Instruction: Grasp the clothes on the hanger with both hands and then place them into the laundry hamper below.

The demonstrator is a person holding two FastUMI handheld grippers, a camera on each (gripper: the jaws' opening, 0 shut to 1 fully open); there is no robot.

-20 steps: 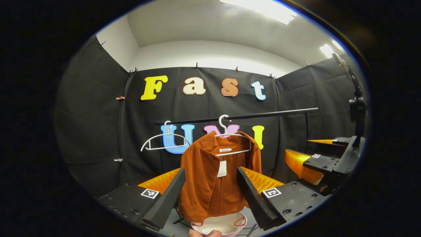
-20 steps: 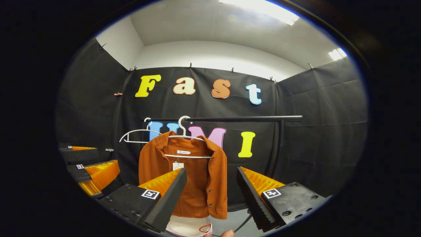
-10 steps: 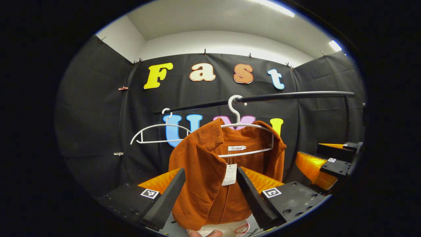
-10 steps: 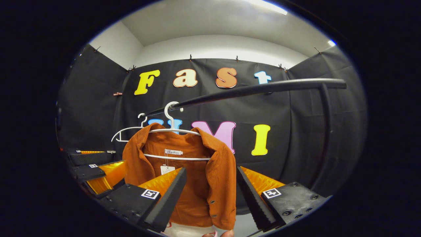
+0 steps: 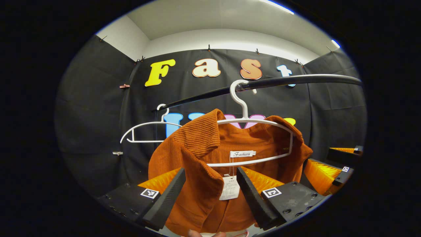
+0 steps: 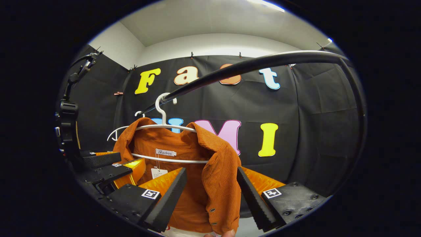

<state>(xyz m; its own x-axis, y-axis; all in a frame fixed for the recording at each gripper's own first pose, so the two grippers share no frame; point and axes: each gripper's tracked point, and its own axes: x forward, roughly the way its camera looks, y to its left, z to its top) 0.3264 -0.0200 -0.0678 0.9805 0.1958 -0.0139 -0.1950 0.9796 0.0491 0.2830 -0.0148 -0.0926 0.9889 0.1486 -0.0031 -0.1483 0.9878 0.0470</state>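
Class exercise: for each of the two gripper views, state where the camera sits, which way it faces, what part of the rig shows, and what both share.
Left gripper view: rides the left gripper, facing the orange jacket's collar; right gripper beside.
Right gripper view: rides the right gripper, facing the jacket's buttoned edge; left gripper at left.
Shared: jacket, white hanger, black rail.

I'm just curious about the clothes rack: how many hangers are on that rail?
2. One white hanger carries the orange jacket near the middle of the black rail. An empty hanger hangs beside it, toward the rail's far end. The jacket may hide others.
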